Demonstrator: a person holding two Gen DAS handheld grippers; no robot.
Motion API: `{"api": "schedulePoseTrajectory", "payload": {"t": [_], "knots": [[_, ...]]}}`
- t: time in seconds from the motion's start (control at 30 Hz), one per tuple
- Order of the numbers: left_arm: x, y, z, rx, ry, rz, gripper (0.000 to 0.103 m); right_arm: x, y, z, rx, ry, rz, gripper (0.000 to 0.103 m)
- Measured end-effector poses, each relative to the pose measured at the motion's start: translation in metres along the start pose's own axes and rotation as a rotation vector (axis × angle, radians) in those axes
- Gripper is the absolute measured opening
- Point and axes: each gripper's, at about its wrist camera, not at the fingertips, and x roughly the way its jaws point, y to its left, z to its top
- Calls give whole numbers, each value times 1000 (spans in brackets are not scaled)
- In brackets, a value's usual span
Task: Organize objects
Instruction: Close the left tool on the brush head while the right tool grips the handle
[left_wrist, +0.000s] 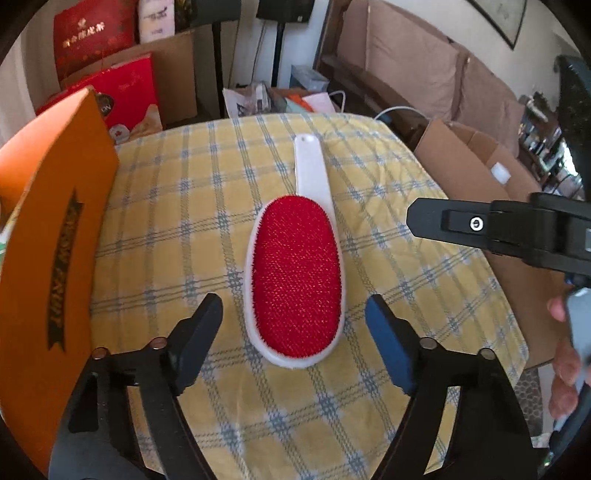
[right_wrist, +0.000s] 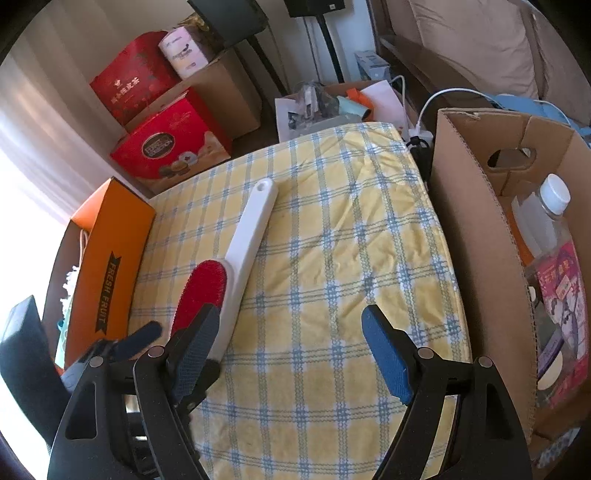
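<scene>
A lint brush (left_wrist: 295, 280) with a white handle and a red bristle pad lies on the yellow checked tablecloth (left_wrist: 177, 206), handle pointing away. My left gripper (left_wrist: 291, 306) is open and straddles the near end of the red pad, with a gap on each side between pads and brush. In the right wrist view the lint brush (right_wrist: 251, 229) lies at the left, and my right gripper (right_wrist: 290, 314) stands open over bare cloth (right_wrist: 332, 240), nothing between its fingers. One finger (left_wrist: 461, 221) of the right gripper shows at the right of the left wrist view.
An orange "FRESH FRUIT" box (right_wrist: 107, 266) stands along the table's left edge. A tall open cardboard box (right_wrist: 476, 236) holding a plastic bottle (right_wrist: 546, 214) and packets stands at the right edge. Red gift boxes (right_wrist: 170, 147) and a sofa lie beyond the table.
</scene>
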Motion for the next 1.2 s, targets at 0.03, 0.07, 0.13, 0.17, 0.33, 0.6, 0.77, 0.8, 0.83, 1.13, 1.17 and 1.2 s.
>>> {"api": "schedulePoseTrajectory", "payload": {"t": [0.03,0.07,0.13,0.17,0.33,0.6,0.77,0.8,0.83,1.13,1.17,1.2], "knots": [[2,0,0,-2,5,-2,68,1,1,0,0,1,2,82],[5,0,0,-4,11,-2,62,2,1,0,0,2,3,82],[5,0,-1,5,-5,-2,56,4,1,1,3,5,8,82],[6,-1,-1,4,-7,-6,55,6,1,1,6,6,9,82],[2,15,-1,-82,6,-110,55,13,4,2,23,21,43,82],[-6,29,-10,-196,21,-239,55,37,19,-5,50,86,153,62],[-7,30,-13,-204,11,-247,55,49,22,-10,99,129,231,53],[-7,30,-13,-205,12,-251,55,49,22,-10,108,134,246,51],[-7,30,-13,-205,11,-254,55,49,23,-10,114,140,267,43],[-10,17,-17,-127,18,-236,70,31,36,-7,83,118,239,28],[-11,16,-18,-121,15,-227,70,28,41,-7,63,119,224,27],[-12,15,-18,-116,12,-216,70,27,45,-8,52,121,214,27]]}}
